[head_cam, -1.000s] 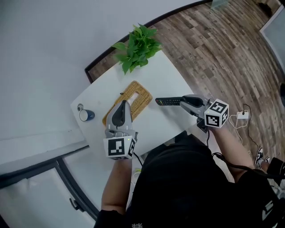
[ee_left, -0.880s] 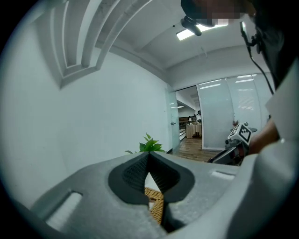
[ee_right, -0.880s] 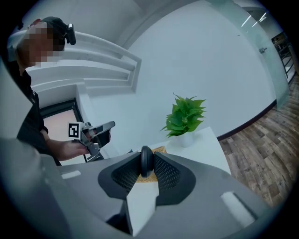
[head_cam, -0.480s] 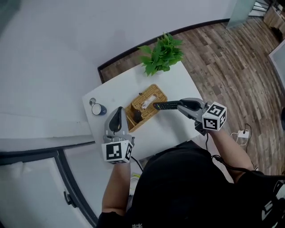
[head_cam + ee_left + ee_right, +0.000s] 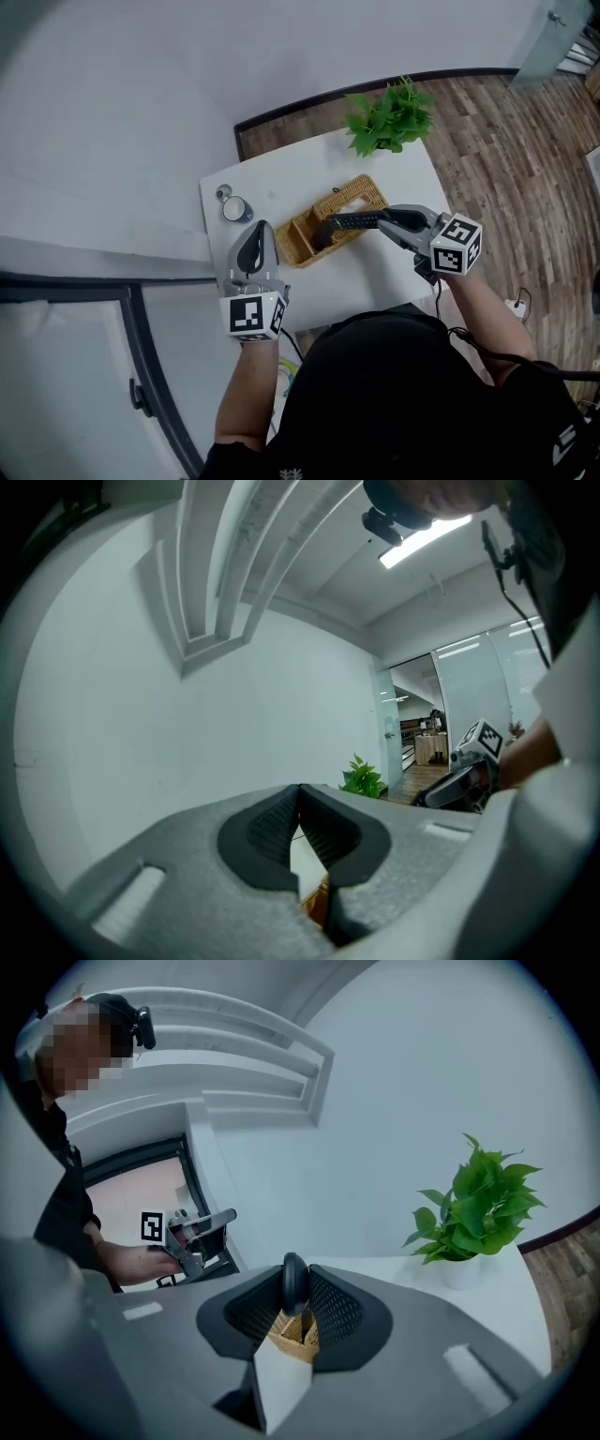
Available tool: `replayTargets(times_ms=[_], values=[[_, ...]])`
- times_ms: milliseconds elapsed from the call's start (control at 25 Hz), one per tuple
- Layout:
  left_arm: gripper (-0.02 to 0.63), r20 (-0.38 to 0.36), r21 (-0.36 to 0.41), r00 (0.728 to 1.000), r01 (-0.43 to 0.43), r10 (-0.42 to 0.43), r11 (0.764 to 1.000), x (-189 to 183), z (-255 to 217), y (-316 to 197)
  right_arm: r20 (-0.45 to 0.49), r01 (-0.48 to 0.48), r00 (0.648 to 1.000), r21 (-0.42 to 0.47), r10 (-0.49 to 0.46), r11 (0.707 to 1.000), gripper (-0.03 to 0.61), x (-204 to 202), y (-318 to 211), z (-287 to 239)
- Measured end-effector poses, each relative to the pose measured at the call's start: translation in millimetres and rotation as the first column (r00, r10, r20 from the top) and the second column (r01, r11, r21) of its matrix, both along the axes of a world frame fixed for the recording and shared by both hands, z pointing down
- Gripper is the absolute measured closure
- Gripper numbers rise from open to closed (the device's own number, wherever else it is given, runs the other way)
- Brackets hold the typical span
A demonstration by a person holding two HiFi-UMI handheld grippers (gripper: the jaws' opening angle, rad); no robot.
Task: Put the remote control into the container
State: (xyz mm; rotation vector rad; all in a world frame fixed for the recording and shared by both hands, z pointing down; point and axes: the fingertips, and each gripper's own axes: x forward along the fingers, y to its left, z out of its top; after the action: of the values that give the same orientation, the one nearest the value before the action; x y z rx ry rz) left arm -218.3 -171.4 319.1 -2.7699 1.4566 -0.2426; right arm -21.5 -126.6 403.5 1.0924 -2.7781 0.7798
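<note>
In the head view the black remote control [image 5: 352, 222] lies level in my right gripper [image 5: 382, 219], which is shut on its near end. Its far tip reaches over the woven wicker container [image 5: 300, 246] in the middle of the white table [image 5: 281, 183]; I cannot tell whether it touches inside. The right gripper view shows the remote control [image 5: 294, 1283] end-on between the pads, with the wicker container [image 5: 292, 1333] just below. My left gripper [image 5: 258, 232] hovers left of the container, shut and holding nothing. In its own view the left gripper [image 5: 300, 791] has its pads meeting at the tips.
A potted green plant [image 5: 389, 117] stands at the table's far right corner. A blue mug [image 5: 234, 208] and a small round thing [image 5: 223, 193] sit at the far left. A dark window frame [image 5: 141, 375] runs along the left, and wood floor [image 5: 525, 169] lies to the right.
My right gripper has carried the remote control left, from beside the container to over it. The left gripper has drawn back from over the container to its left side.
</note>
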Motion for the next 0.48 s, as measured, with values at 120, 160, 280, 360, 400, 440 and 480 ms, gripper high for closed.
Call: replayTargets(times_ms=[120, 160, 280, 360, 400, 440, 480], values=[[0.612, 0.001, -0.004, 1.000, 0.018, -0.018, 1.000, -19, 2, 0, 0.000, 0.024, 1.000, -0.001, -0.024, 1.000, 0.491, -21, -6, 0], [0.612, 0.000, -0.008, 1.000, 0.026, -0.026, 1.000, -25, 4, 0, -0.001, 0.031, 1.000, -0.003, -0.031, 1.000, 0.491, -27, -7, 0], [0.612, -0.006, -0.019, 0.999, 0.048, -0.048, 0.999, -43, 9, -1, -0.007, 0.048, 0.999, -0.013, -0.048, 0.999, 0.491, -43, -9, 2], [0.612, -0.007, -0.020, 0.998, 0.060, -0.060, 0.998, -55, 10, -3, -0.011, 0.062, 0.998, -0.019, -0.062, 0.998, 0.491, -55, -13, 5], [0.612, -0.006, -0.020, 0.998, 0.067, -0.067, 0.998, -61, 11, -3, -0.012, 0.070, 0.997, -0.022, -0.070, 0.997, 0.491, -62, -14, 7], [0.612, -0.005, -0.021, 0.997, 0.075, -0.075, 0.997, -68, 12, -3, -0.013, 0.078, 0.997, -0.025, -0.079, 0.997, 0.491, -68, -15, 9], [0.612, -0.006, -0.022, 0.996, 0.083, -0.083, 0.996, -75, 13, -2, -0.016, 0.086, 0.996, -0.029, -0.087, 0.996, 0.491, -75, -16, 11]])
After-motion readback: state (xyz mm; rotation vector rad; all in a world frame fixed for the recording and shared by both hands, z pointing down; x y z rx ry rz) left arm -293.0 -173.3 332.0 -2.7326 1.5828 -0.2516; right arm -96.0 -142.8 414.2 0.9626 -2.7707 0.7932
